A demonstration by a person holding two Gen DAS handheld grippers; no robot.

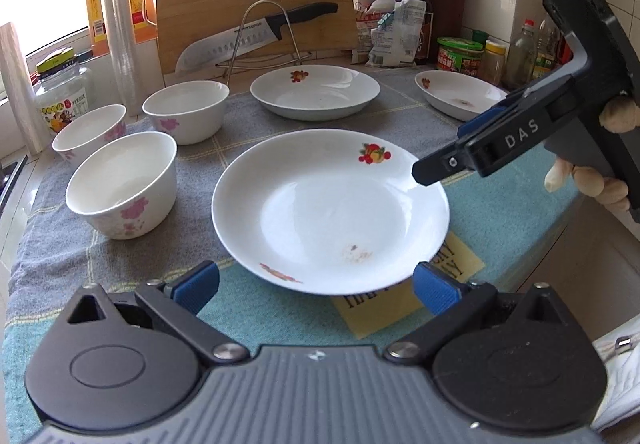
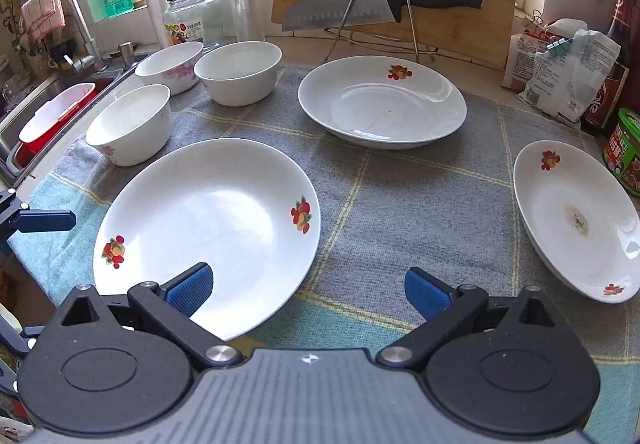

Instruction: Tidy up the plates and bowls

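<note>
Both grippers hang spread wide over the near plate [image 1: 328,204]: left gripper [image 1: 316,286] at its front rim, right gripper [image 2: 308,290] alongside. Three bowls [image 1: 122,184] sit left.

Bright window daylight; fisheye-bent edges

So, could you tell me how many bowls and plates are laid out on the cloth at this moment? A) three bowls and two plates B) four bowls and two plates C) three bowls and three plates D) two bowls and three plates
C: the right wrist view shows three bowls grouped at the left and three plates spread apart, none stacked.
</note>
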